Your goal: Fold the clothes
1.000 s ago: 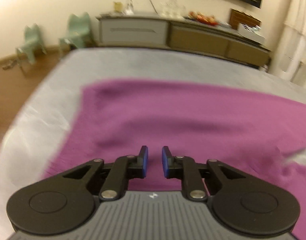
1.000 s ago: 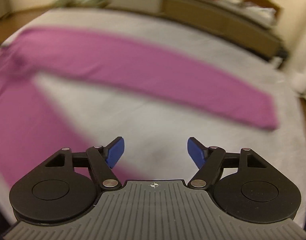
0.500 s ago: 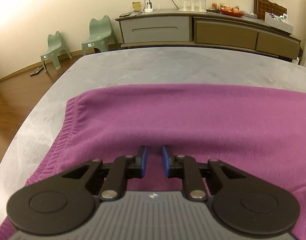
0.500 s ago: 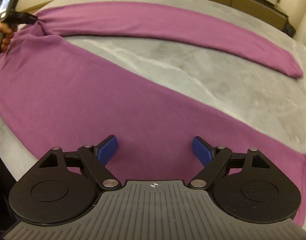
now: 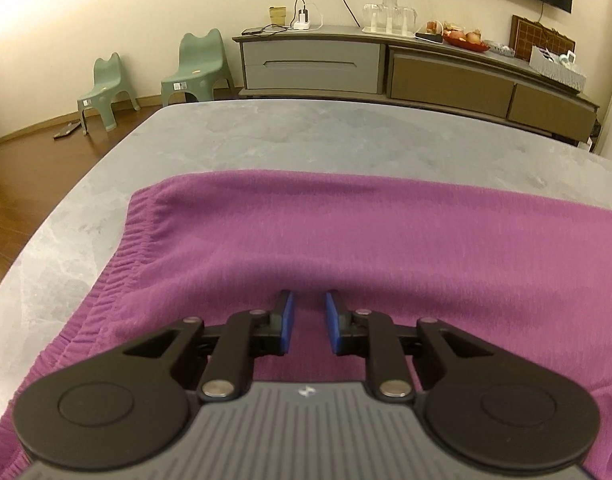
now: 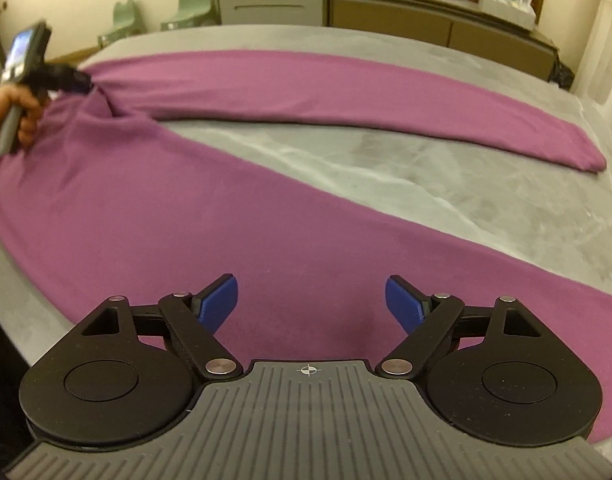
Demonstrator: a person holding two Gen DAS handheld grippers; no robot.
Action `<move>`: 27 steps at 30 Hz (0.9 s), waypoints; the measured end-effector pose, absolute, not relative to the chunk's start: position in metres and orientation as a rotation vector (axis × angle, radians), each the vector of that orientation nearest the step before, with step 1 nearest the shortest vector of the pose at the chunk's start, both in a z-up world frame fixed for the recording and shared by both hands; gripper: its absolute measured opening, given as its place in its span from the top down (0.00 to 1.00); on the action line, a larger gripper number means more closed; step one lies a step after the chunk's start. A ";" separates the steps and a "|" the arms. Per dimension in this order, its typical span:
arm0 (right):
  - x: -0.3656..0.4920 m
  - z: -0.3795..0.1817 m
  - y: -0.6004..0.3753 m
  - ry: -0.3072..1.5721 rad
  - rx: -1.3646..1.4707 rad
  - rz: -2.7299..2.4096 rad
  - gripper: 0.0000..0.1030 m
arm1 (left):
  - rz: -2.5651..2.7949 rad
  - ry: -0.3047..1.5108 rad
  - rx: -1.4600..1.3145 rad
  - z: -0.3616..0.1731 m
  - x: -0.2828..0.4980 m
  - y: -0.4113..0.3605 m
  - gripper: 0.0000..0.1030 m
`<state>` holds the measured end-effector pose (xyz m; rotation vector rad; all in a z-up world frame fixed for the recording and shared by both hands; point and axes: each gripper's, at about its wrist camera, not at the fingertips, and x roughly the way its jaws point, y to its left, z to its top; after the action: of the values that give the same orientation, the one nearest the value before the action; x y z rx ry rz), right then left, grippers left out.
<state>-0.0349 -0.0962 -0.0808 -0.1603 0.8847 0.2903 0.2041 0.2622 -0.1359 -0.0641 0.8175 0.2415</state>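
Purple knit trousers point(image 6: 146, 208) lie on the grey table point(image 6: 425, 176), legs spread in a V. The far leg point(image 6: 345, 92) runs to the right edge; the near leg passes under my right gripper point(image 6: 311, 292), which hovers open just above it, nothing between its fingers. At the far left a hand holds my left gripper point(image 6: 72, 80), and the cloth bunches into its tip. In the left wrist view the left gripper point(image 5: 309, 300) has its blue pads drawn close on a ridge of the trousers point(image 5: 345, 232), beside the ribbed waistband point(image 5: 118, 264).
Past the table's far edge stands a long low sideboard point(image 5: 385, 68) with glasses and fruit on top. Two small green chairs point(image 5: 198, 68) sit on the wooden floor at the left. Bare grey tabletop point(image 5: 306, 140) lies beyond the trousers and between the legs.
My right gripper has swung from over the bare table between the legs to over the near leg, staying open. The left gripper keeps its narrow grip; the waistband end sits slightly closer.
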 end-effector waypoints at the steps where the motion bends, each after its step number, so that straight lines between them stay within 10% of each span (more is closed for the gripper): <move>1: -0.035 -0.085 -0.093 0.889 -0.175 0.287 0.18 | 0.240 0.815 -0.071 -0.136 0.204 0.263 0.81; 27: -0.051 -0.107 -0.110 0.807 -0.131 0.274 0.01 | 0.288 0.738 0.085 -0.142 0.202 0.243 0.75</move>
<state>-0.0505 -0.1103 -0.1066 -0.1312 0.8072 0.2739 0.2025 0.2433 -0.1423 0.0848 0.7380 0.2878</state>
